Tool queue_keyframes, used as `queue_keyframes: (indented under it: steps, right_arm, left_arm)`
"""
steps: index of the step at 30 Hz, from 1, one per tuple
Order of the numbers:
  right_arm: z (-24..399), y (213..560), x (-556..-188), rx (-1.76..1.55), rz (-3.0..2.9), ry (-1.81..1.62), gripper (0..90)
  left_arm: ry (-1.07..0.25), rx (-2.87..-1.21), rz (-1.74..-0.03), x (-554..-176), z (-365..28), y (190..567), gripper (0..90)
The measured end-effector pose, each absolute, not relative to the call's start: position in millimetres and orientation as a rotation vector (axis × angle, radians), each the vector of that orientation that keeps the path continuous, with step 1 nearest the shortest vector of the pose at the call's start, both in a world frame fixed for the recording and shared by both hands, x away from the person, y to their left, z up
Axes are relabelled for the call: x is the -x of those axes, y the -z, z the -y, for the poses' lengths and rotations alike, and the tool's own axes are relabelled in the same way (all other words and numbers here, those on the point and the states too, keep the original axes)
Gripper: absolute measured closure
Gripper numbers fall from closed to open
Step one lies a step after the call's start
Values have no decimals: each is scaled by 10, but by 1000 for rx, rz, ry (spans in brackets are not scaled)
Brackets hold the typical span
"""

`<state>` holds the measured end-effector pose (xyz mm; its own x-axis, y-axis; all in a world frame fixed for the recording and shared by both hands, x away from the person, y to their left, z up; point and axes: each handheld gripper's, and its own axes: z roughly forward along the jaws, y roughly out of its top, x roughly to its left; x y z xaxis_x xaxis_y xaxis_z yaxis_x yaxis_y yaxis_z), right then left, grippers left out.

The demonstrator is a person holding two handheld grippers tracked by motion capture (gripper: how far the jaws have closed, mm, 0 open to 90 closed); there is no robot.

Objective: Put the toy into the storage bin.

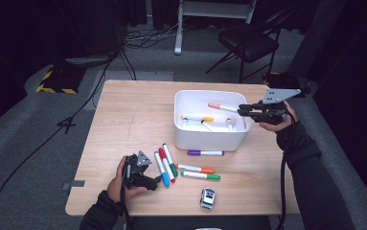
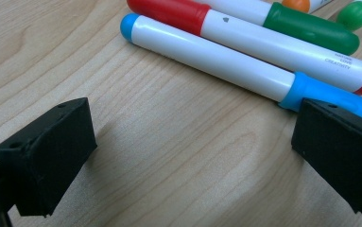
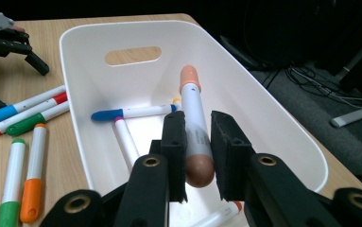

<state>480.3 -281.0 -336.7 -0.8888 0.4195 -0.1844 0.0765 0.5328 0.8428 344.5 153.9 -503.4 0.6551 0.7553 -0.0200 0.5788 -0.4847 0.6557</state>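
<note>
Right tongs [image 3: 197, 142] clamped on peach-capped marker [image 3: 195, 127] above white bin [image 3: 282, 137]; left tongs [image 2: 193, 156] agape, empty

My wooden table [image 1: 133, 115] carries a white bin [image 1: 210, 136] toward its far right. Near it lie a purple marker [image 1: 205, 153], blue [image 1: 161, 169], red [image 1: 166, 165] and green [image 1: 170, 161] markers side by side, two more markers [image 1: 198, 172], and a toy car [image 1: 208, 198] by the near edge.
</note>
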Motion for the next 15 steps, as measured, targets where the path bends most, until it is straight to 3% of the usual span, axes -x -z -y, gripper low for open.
queue_keyframes:
  steps: [15]
  right_arm:
    - [2574, 3509, -5000, -434, -2502, -1160, 767]
  left_arm:
    - [-359, -2235, -1027, -3446, -1540, 5034, 6]
